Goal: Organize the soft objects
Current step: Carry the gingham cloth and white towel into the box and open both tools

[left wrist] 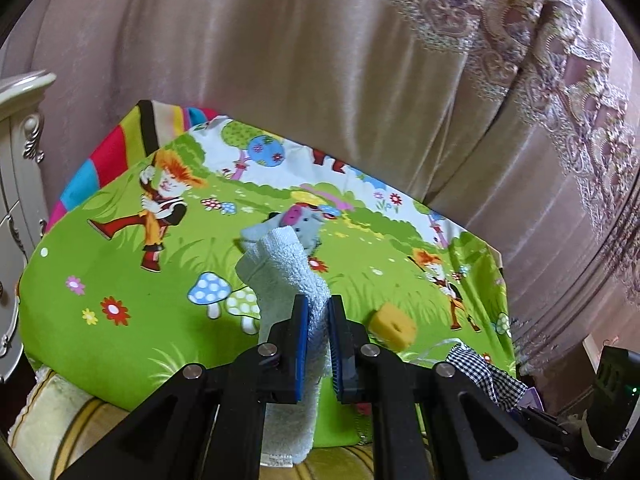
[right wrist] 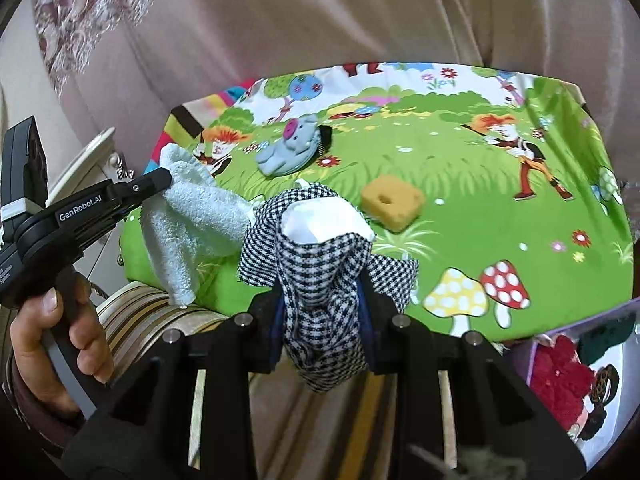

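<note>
Left gripper pinches towel; right gripper clamps checked cloth; dangling ends below jaws may snag.

Soft even daylight, fisheye-warped edges

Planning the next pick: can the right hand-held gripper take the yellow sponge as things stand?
Probably not yet: the right hand-held gripper is shut on the checked cloth. The yellow sponge itself lies uncovered on the green sheet.

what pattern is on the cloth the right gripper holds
Black-and-white houndstooth check cloth with a white lining, clearest in the right wrist view.
</note>
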`<state>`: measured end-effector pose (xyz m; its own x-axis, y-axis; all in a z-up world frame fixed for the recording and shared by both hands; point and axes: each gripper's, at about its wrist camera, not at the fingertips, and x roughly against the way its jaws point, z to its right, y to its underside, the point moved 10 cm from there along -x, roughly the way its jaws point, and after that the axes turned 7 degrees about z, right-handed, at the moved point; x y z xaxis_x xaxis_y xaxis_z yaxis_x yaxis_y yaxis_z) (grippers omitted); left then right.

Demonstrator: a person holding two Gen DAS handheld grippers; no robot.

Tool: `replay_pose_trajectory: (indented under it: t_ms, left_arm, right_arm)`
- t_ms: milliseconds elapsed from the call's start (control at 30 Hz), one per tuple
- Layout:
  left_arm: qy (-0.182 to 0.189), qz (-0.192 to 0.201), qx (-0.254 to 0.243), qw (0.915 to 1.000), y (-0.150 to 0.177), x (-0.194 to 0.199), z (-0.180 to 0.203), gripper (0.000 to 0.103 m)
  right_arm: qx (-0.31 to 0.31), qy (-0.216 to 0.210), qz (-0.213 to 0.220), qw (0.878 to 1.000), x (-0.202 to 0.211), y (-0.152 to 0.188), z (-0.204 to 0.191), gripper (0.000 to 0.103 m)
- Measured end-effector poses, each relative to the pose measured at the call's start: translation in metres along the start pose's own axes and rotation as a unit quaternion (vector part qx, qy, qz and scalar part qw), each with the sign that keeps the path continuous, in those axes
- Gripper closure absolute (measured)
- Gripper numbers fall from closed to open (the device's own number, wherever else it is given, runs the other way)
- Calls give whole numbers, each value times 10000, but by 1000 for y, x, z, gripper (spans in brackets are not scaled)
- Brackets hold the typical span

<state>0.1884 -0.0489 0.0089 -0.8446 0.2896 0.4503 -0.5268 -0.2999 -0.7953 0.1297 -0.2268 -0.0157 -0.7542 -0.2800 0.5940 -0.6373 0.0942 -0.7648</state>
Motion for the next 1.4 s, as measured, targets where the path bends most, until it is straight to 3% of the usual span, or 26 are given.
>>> replay_pose_trajectory:
  t_ms: [333, 667, 967, 1400]
  left_arm:
    - [453, -67, -405, 9981, 6, 10, 72, 93]
    - [1167, -248, -779, 9898, 28, 21, 160, 93]
    - [1920, -651, -1174, 9722, 67, 32, 245, 93]
    - [2724, -1379, -1557, 9395, 136, 46, 334, 93]
  right_arm:
    - [-365, 277, 298, 9985, 47, 2, 58, 68]
    - [-887, 1254, 659, 9859, 124, 4, 170, 68]
    - [-1220, 1963, 691, 9705, 167, 26, 244, 68]
    - [-1486, 2597, 641, 9520, 197, 53, 302, 68]
